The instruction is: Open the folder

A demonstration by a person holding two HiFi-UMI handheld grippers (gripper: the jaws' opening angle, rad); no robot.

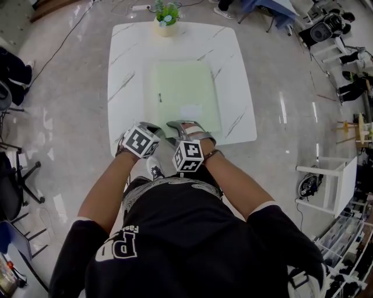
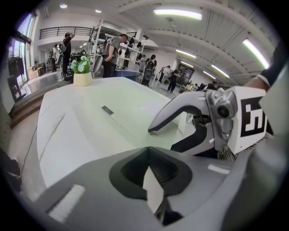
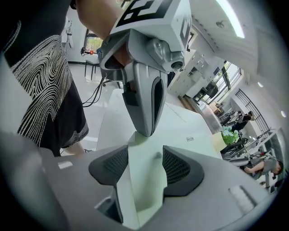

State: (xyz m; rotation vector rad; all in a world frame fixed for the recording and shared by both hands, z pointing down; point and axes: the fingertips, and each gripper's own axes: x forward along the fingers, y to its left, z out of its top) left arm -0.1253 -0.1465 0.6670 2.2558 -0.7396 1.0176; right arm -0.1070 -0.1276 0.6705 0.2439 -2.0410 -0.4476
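Observation:
A pale green folder (image 1: 186,96) lies flat and closed on the white marble table (image 1: 125,70), with a small dark tag (image 1: 159,98) near its left edge. Both grippers meet at its near-left corner. My left gripper (image 1: 156,130) has its jaws closed, with a thin pale sheet of the folder wedged between the pads (image 2: 149,173). My right gripper (image 1: 179,131) stands open; the folder's near edge (image 3: 143,180) runs between its pads without being pressed. In the right gripper view the left gripper (image 3: 144,130) points down onto the folder's corner.
A small potted plant (image 1: 166,17) stands at the table's far edge. A white side stand (image 1: 332,180) is on the floor to the right, and dark chairs (image 1: 14,174) to the left. People (image 2: 110,54) and racks fill the room beyond.

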